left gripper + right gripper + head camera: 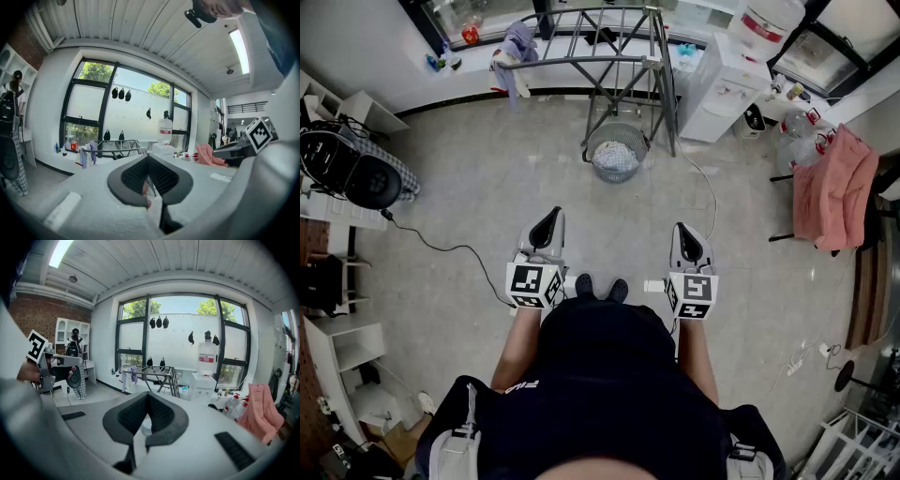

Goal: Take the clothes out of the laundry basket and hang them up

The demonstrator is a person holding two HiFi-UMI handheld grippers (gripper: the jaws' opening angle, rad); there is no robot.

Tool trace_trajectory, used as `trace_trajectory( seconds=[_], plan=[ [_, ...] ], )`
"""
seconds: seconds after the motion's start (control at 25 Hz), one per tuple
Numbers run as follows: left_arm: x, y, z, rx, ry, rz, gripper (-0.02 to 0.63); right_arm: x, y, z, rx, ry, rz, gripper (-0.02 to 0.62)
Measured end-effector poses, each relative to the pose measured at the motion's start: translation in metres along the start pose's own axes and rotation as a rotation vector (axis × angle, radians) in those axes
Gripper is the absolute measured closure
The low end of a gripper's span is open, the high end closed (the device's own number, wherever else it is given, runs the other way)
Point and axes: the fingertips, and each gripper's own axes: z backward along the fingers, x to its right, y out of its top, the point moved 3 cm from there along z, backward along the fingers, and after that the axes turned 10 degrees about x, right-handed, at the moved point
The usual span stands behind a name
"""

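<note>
Both my claws are pressed shut with nothing between the jaws. My left gripper [549, 220] and my right gripper [686, 234] sit side by side just ahead of my waist, apart from each other, each tipped a little downward and pointing toward the far edge of the floor [487, 187]. The laundry basket [591, 152] stands on the floor well ahead of me, near that far edge, at the foot of the drying rack [609, 42]. Pale clothes [616, 159] are heaped inside it. A purple and white garment [516, 52] hangs on the rack's left end. A water dispenser [727, 80] stands just right of the rack, and by the floor's right edge hangs a pink cloth [834, 192].
</note>
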Motion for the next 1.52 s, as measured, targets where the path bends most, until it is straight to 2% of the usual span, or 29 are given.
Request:
trace_trajectory(
  seconds=[0.24, 0.44, 0.6, 0.72, 0.8, 1.0, 1.2, 1.32, 1.36, 1.4, 1.44, 1.48, 1.52],
  plan=[
    [-0.008, -0.003, 0.004, -0.018, -0.013, -0.004, 0.584, -0.012, 0.004, -0.004, 0.003, 0.007, 0.004, 0.598],
    [-0.013, -0.01, 0.003, -0.068, -0.043, -0.028, 0.584, -0.023, 0.005, -0.009, 0.001, 0.016, -0.005, 0.598],
    [-0.019, -0.011, 0.002, -0.068, -0.065, -0.023, 0.584, -0.027, 0.001, -0.012, -0.021, -0.012, -0.026, 0.598],
    [-0.029, -0.017, 0.003, -0.098, -0.072, -0.023, 0.583, -0.033, -0.005, -0.015, -0.043, -0.019, -0.068, 0.597],
    [-0.036, -0.021, 0.004, -0.113, -0.083, -0.019, 0.583, -0.04, -0.005, -0.016, -0.04, -0.019, -0.061, 0.596],
    [-0.048, -0.029, 0.005, -0.102, -0.124, -0.012, 0.584, -0.053, -0.009, -0.018, -0.037, -0.034, -0.053, 0.596],
    [-0.062, -0.03, 0.016, -0.104, -0.118, 0.001, 0.583, -0.067, -0.017, -0.017, -0.042, -0.051, -0.067, 0.595],
    [-0.068, -0.024, 0.022, -0.069, -0.106, -0.005, 0.582, -0.074, -0.013, -0.018, -0.004, -0.063, -0.075, 0.595],
    [-0.07, -0.022, 0.022, -0.056, -0.11, -0.013, 0.532, -0.077, -0.01, -0.02, 0.02, -0.059, -0.073, 0.595],
    [-0.071, -0.021, 0.022, -0.048, -0.117, -0.021, 0.323, -0.08, -0.006, -0.022, 0.043, -0.05, -0.076, 0.545],
    [-0.073, -0.02, 0.021, -0.043, -0.119, -0.027, 0.282, -0.082, -0.003, -0.025, 0.057, -0.04, -0.084, 0.309],
    [-0.076, -0.018, 0.022, -0.037, -0.111, -0.03, 0.282, -0.084, -0.002, -0.027, 0.063, -0.033, -0.097, 0.176],
    [-0.079, -0.017, 0.023, -0.031, -0.099, -0.03, 0.282, -0.086, -0.001, -0.028, 0.064, -0.03, -0.109, 0.176]
  ],
)
